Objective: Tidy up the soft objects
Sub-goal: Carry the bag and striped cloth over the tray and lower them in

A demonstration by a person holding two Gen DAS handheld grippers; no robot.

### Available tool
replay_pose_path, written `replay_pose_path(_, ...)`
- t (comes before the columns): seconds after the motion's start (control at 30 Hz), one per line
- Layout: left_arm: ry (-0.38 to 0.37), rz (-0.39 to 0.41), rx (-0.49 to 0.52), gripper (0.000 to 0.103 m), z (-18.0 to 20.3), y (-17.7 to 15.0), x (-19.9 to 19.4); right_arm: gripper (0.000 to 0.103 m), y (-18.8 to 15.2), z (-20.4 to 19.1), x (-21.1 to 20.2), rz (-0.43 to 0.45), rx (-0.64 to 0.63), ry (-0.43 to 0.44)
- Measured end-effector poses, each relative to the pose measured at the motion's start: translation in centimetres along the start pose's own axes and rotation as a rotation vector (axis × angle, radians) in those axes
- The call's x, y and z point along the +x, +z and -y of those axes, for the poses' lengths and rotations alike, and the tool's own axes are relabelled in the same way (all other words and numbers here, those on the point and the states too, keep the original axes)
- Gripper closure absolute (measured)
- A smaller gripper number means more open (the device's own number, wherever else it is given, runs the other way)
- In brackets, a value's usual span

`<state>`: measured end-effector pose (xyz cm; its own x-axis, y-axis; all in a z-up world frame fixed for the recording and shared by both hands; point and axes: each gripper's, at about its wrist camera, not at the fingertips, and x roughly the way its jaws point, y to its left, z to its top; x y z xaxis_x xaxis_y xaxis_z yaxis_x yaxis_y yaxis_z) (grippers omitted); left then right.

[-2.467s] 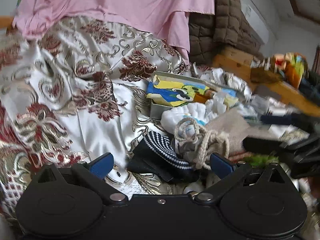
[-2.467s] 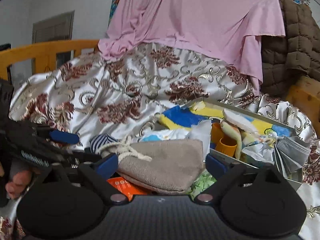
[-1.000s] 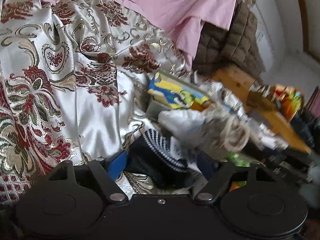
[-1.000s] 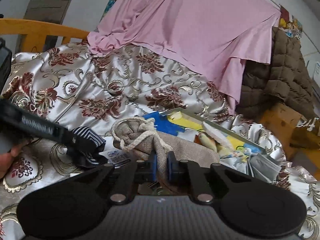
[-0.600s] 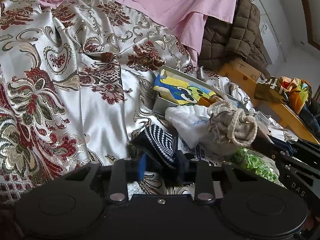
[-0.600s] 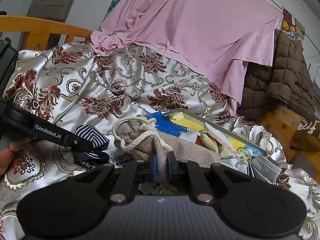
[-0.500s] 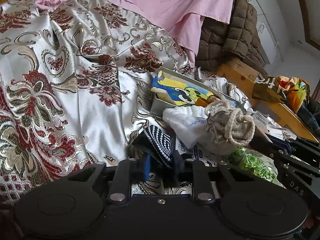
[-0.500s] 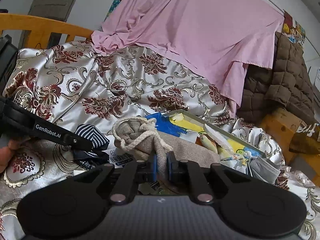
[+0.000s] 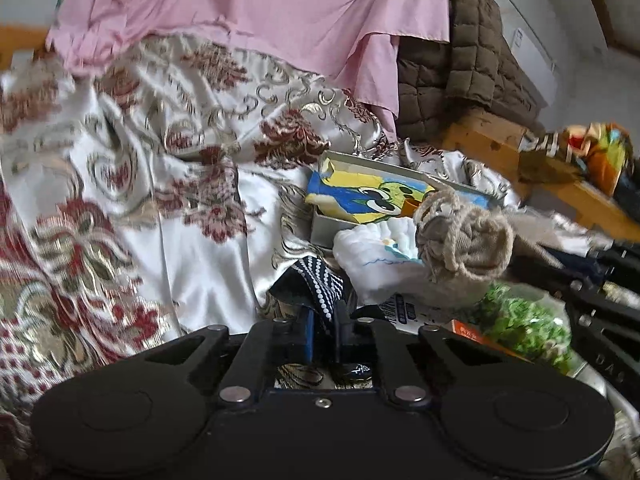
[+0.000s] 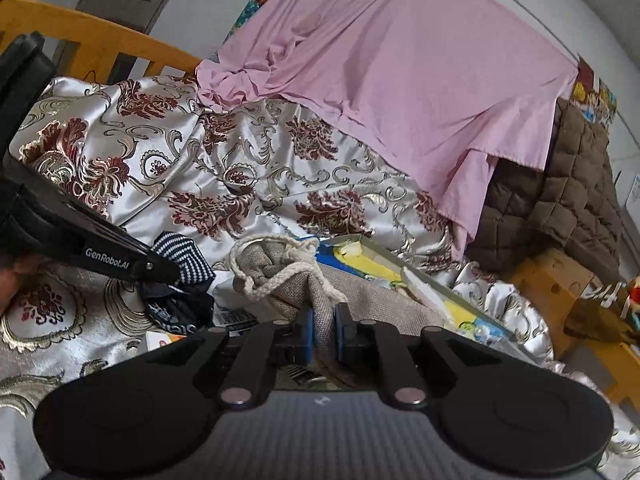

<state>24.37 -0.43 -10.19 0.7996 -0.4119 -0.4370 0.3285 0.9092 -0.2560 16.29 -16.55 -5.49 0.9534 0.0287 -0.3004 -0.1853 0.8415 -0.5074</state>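
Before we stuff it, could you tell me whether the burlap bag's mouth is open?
Shut: the cord cinches the bag neck into a bunch.

bare bedspread (image 9: 192, 264) left, clutter right

Sock (image 9: 316, 284): 12 o'clock of left claw (image 9: 323, 334), on the bed cover (image 9: 192, 248).
Drawstring bag (image 9: 464, 240): 2 o'clock of sock.
Box (image 9: 332, 220): behind both.

"GenRobot.AI" in white on the left tool's black finger (image 10: 120, 261), "DAS" faintly on the right tool's arm (image 9: 608, 364)
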Motion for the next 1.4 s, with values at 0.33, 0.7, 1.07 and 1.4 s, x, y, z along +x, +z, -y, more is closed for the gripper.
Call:
replay_pose_path(0.33, 0.166, 0.072, 0.204, 0.098, 5.6, 1.6, -2.6, 0.091, 0.4, 2.3, -1.6, 0.066, 0.015, -0.06)
replay_pose_path(0.7, 0.16, 0.131, 0.192, 0.098, 9.5, 7.4, -3.0, 0.091, 1.3, 8.8, 1.0, 0.092, 0.238, -0.045)
replay_pose_path(1.07, 0.164, 0.223, 0.371, 0.098, 14.3, 13.1, 5.1, 0.091, 0.5, 15.5, 8.2, 0.101, 0.366, -0.101)
replay_pose_path(1.4, 0.138, 0.083, 0.351, 0.097, 15.1, 15.2, 14.4, 0.091, -2.1, 19.8, 11.6, 0.008, 0.504, -0.073)
